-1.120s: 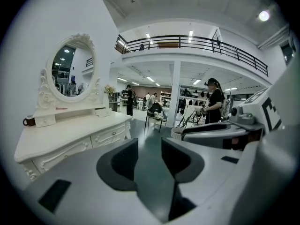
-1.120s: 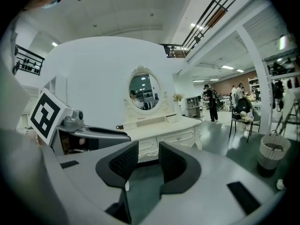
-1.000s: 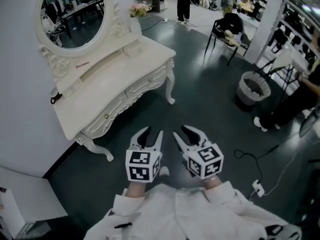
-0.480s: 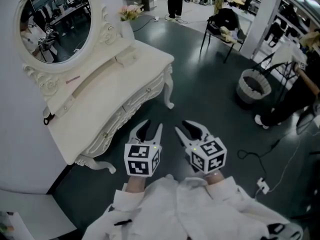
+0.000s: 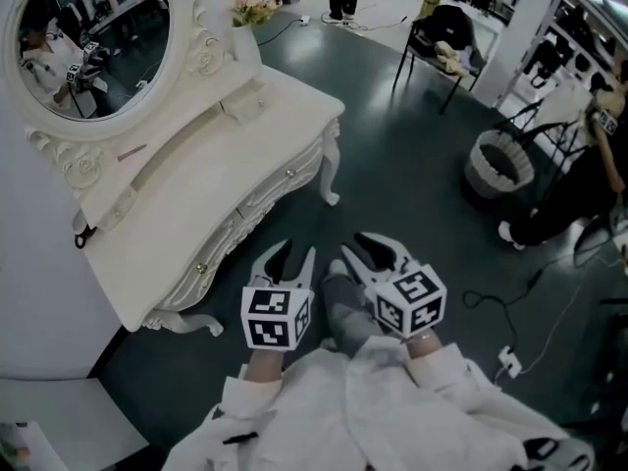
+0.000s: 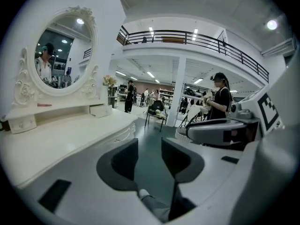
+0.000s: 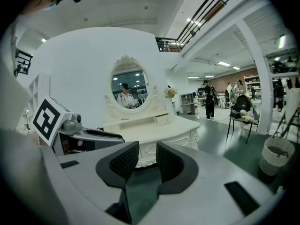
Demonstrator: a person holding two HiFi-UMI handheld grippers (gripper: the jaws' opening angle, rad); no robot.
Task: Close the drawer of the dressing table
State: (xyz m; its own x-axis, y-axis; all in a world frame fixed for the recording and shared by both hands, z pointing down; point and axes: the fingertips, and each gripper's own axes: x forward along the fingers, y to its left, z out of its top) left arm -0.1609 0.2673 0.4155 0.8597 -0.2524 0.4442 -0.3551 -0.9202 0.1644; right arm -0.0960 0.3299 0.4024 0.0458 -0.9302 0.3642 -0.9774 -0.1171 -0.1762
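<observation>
The white dressing table (image 5: 196,204) with its oval mirror (image 5: 88,37) stands at the left against the wall. A small drawer (image 5: 245,101) at the right end of its raised shelf juts out; it also shows in the left gripper view (image 6: 101,110) and the right gripper view (image 7: 164,119). The front drawers with small knobs (image 5: 289,172) look flush. My left gripper (image 5: 294,255) and right gripper (image 5: 355,253) hang side by side over the dark floor, short of the table's front. Both stand open, with nothing between their jaws (image 6: 150,156) (image 7: 147,161).
A wire basket (image 5: 498,173) stands on the floor at the right, and a black chair (image 5: 446,37) farther back. A cable (image 5: 500,307) runs across the floor at the right. A person (image 5: 589,184) stands at the right edge. Flowers (image 5: 253,8) stand at the table's far end.
Both grippers have moved together towards the dressing table, which now lies closer and lower in the view. A leg has come into sight between the grippers. The jaws look unchanged.
</observation>
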